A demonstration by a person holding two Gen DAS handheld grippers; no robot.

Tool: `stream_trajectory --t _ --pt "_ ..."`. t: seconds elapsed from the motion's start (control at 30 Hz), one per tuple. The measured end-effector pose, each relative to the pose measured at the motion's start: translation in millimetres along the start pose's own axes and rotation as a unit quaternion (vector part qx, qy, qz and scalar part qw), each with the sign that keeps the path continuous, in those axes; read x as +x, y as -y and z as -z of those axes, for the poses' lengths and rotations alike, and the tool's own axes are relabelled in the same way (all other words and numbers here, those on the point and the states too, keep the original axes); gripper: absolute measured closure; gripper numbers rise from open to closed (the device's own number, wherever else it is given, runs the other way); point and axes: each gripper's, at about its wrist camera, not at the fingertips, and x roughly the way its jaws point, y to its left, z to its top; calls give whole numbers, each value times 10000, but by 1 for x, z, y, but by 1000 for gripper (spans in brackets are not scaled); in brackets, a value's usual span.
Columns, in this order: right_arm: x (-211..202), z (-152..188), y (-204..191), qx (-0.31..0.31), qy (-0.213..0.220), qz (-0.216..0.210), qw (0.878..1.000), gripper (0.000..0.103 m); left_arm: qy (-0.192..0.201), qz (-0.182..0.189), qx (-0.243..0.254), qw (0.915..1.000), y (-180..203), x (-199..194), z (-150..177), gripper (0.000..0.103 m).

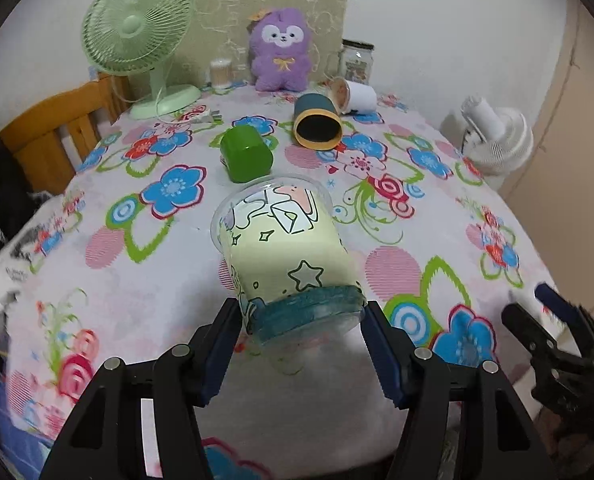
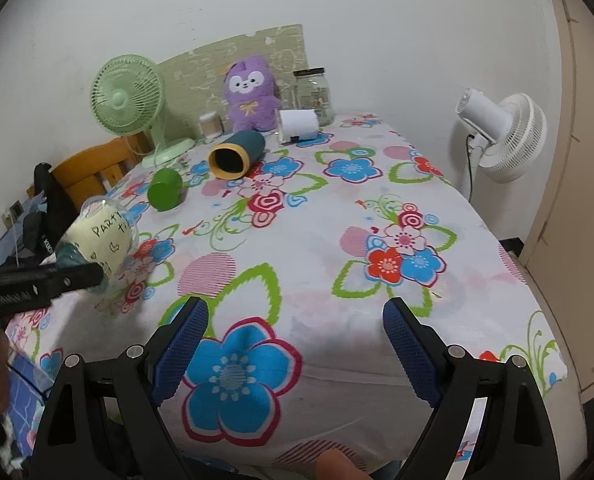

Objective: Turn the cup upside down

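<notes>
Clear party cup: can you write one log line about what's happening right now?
left gripper: shut on clear party cup, lifted, tilted | right gripper: open, holding nothing | flip: not finished

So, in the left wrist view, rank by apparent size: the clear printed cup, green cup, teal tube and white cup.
1. clear printed cup, though nearest the camera
2. teal tube and green cup, too alike to rank
3. white cup, farthest

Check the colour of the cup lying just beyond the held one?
Solid green cup, on its side on the floral cloth; clearest in the left wrist view.
</notes>
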Motion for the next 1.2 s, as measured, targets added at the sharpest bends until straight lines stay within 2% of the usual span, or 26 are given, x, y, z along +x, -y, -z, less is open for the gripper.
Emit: stream_trajectory --t 0.13,0.27,0.4,0.47,0.6,0.77,0.87,1.2 --pt "-1 -1 -4 -76 8 -67 9999 12 -575 68 528 9969 -2 -9 -7 39" --pt "-1 -3 -7 -115 24 -111 9999 12 -1219 173 997 9874 -4 -15 -8 39" --pt "1 -7 -14 -200 -21 -194 9996 12 -1823 345 959 9779 -11 -12 -15 39" --pt "2 -10 -21 -309 -16 -253 9992 12 -2186 411 955 9703 -13 -9 -19 39" --pt "1 -16 -33 -526 40 -312 9981 12 -2639 483 1023 9579 -12 -5 -27 39" --pt "4 -20 -45 -632 45 -439 9970 12 -3369 571 901 9355 -14 14 -34 39" --pt "6 -21 -51 -693 39 -503 9963 12 -3550 518 857 9295 -15 26 -38 39" --pt "19 -19 -61 -790 -125 -561 9952 12 -3365 451 698 9380 -16 42 -58 39"
